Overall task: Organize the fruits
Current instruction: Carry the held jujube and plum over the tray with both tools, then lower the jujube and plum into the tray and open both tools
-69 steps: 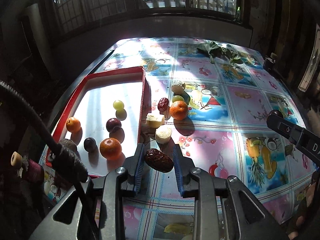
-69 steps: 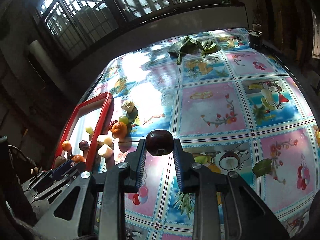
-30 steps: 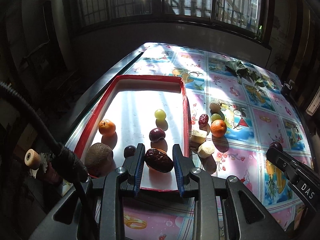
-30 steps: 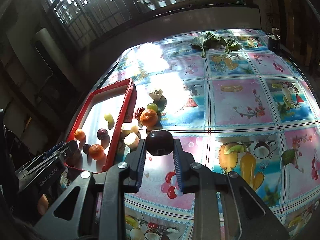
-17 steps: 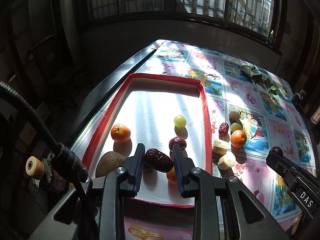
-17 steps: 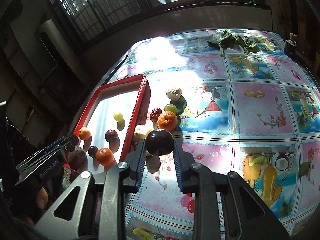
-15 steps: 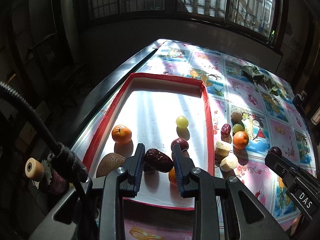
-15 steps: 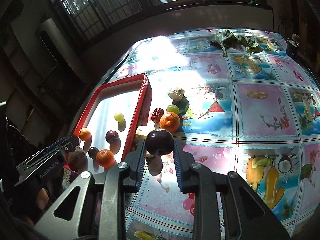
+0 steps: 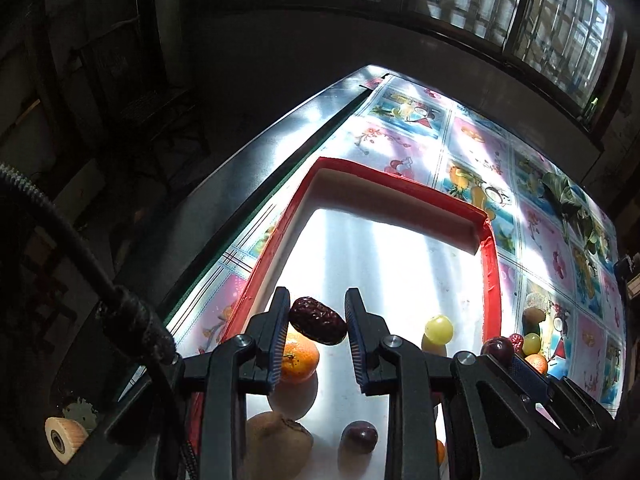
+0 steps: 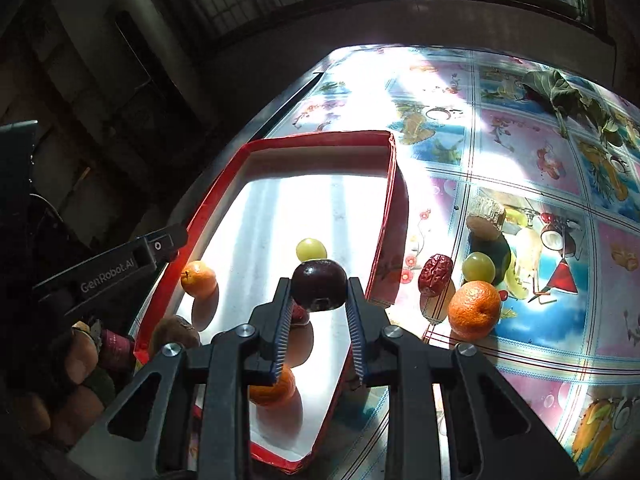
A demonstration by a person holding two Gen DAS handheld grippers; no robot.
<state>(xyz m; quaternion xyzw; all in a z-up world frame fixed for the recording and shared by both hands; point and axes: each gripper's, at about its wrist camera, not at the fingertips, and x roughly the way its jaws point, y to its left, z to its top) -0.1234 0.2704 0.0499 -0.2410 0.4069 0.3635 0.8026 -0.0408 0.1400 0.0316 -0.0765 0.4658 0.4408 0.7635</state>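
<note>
The left gripper (image 9: 318,320) is pinching a wrinkled dark red date (image 9: 318,321) between its blue pads, holding it in the air over the near left part of the red tray (image 9: 491,264). The right gripper (image 10: 319,292) is clamped on a dark plum (image 10: 319,286), also held above the tray, closer to its right rim.

The tray has a white floor lit hard by sun through the barred window (image 9: 520,4), and it sits along the left edge of the table (image 10: 520,148), which is covered in a glossy cloth printed with fruit squares. Inside the tray, a green grape (image 10: 311,249) lies near the middle, a small orange (image 10: 199,279) rests by the left rim, a brown kiwi (image 10: 176,332) sits in the near left corner, and another orange (image 10: 274,390) lies toward the near edge, partly behind the right gripper's fingers. In the left wrist view a small dark plum (image 9: 359,437) lies on the tray floor just beside the kiwi.

Outside the tray, near its right rim, the table carries a second date (image 10: 435,275), a second green grape (image 10: 478,267), a larger orange (image 10: 474,310) and a pale cut chunk of something (image 10: 485,216), all close together. A bunch of green leaves (image 10: 560,92) lies at the far right corner of the table.
</note>
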